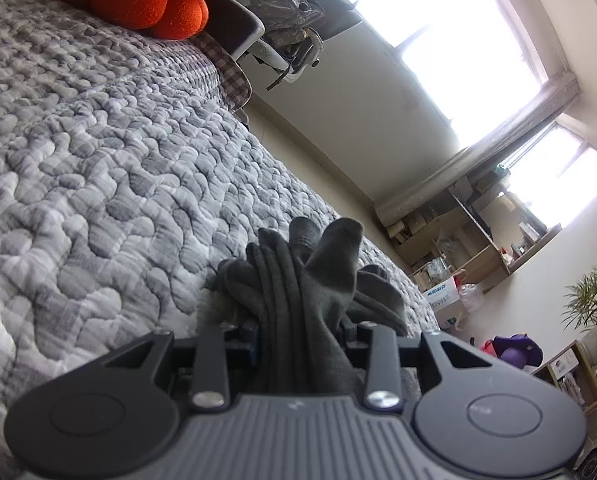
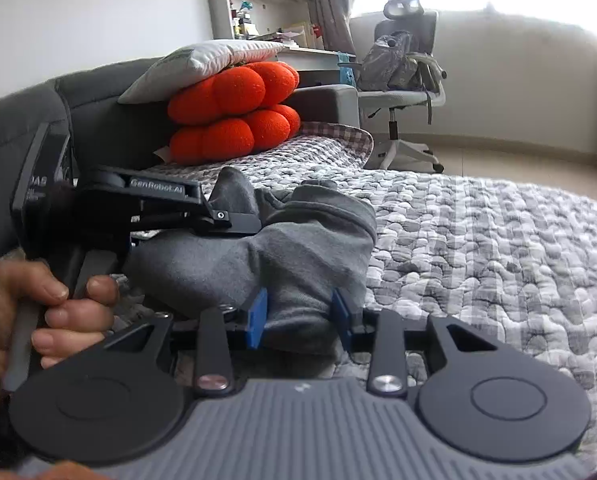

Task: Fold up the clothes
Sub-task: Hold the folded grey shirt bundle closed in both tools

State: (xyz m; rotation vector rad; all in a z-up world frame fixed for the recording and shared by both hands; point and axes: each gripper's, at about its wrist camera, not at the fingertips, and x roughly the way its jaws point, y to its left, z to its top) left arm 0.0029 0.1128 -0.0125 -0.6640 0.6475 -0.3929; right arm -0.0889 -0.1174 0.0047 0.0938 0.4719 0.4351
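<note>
A dark grey garment (image 2: 298,248), bunched into a thick roll, hangs just above the grey quilted bed (image 2: 498,248). My right gripper (image 2: 300,316) is shut on its near end, the blue pads (image 2: 258,314) pressing the cloth from both sides. My left gripper (image 2: 234,220) comes in from the left in the right wrist view, shut on the far part of the same bundle. In the left wrist view the garment (image 1: 298,292) fills the left gripper (image 1: 302,332), its folds sticking up past the fingers. A hand (image 2: 38,320) holds the left gripper's handle.
Orange round cushions (image 2: 234,112) and a white pillow (image 2: 202,64) lie at the head of the bed against a grey sofa back (image 2: 98,92). An office chair (image 2: 402,72) with a bag stands beyond the bed, by a window. Shelves and a plant (image 1: 594,300) line the far wall.
</note>
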